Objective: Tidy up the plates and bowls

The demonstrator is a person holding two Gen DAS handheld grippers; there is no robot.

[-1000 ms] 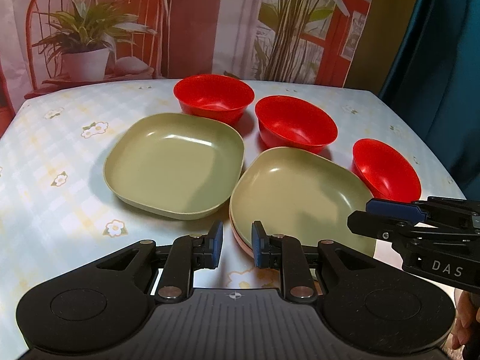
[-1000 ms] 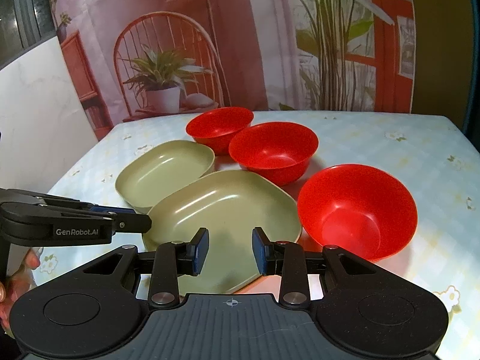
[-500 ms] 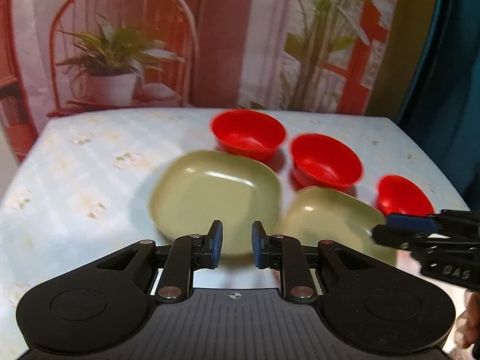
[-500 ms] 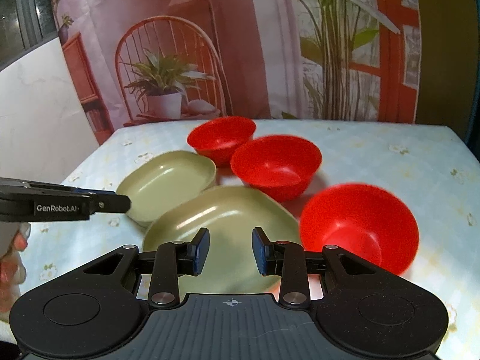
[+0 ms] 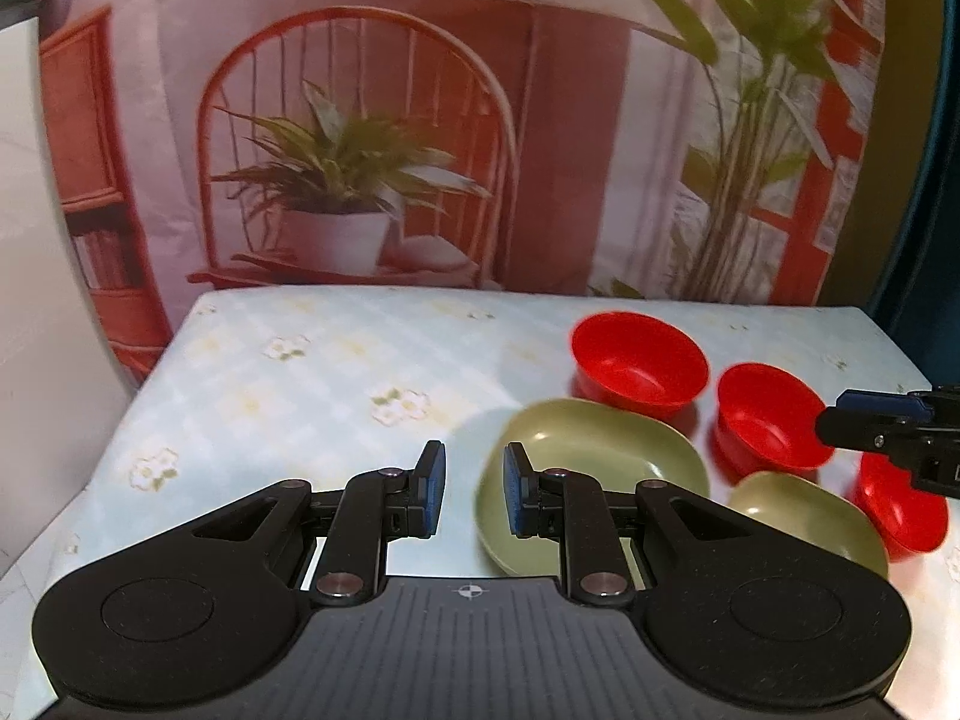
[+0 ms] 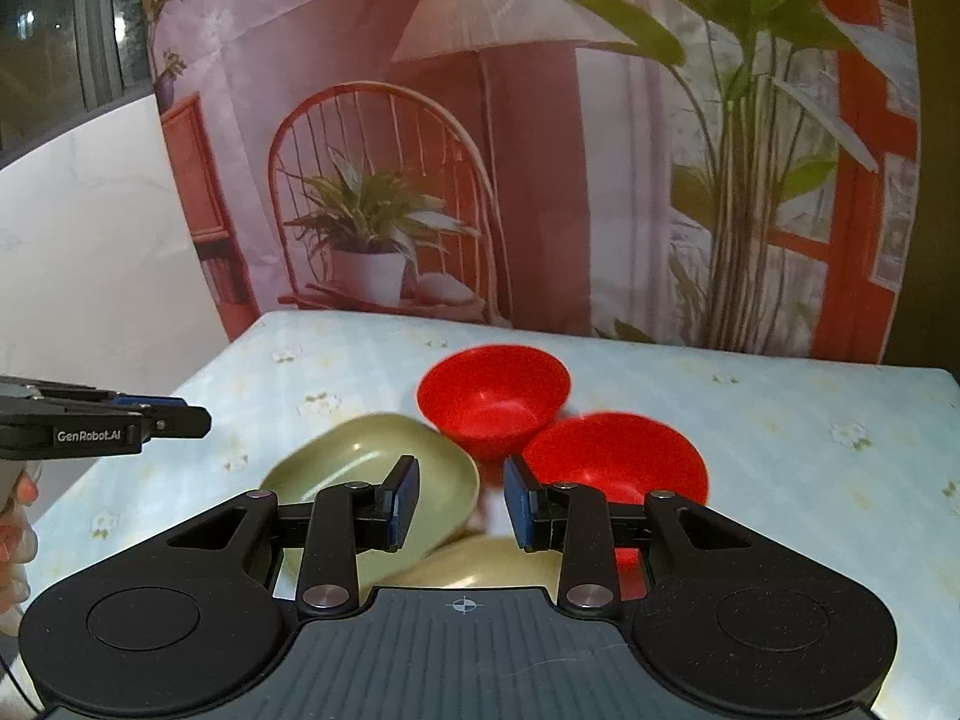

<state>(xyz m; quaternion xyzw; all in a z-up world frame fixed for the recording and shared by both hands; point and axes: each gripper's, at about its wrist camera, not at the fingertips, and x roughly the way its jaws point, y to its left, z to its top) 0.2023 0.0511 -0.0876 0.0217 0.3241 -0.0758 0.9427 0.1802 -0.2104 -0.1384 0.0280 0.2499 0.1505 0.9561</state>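
Note:
Two olive-green square plates and three red bowls sit on the flowered tablecloth. In the left wrist view the nearer green plate [image 5: 600, 456] lies just right of my left gripper [image 5: 475, 495], whose jaws are shut with nothing between them. The second green plate [image 5: 804, 516] and the red bowls [image 5: 639, 366] [image 5: 768, 426] [image 5: 900, 516] lie further right. My right gripper [image 6: 462, 498] hangs above the plates, slightly open and holding nothing. Past it are a green plate [image 6: 372, 462] and two red bowls [image 6: 492, 402] [image 6: 612, 456]. The other plate [image 6: 480, 564] is mostly hidden.
The table [image 5: 300, 396] has bare cloth on its left half. A printed backdrop with a chair and plants hangs behind the far edge. A white wall [image 6: 90, 240] stands left. A person's hand [image 6: 15, 528] holds the left gripper [image 6: 198, 414].
Both grippers have lifted and drawn back from the dishes, which now sit lower and smaller in view. The left view has swung left, so the dishes lie to its right.

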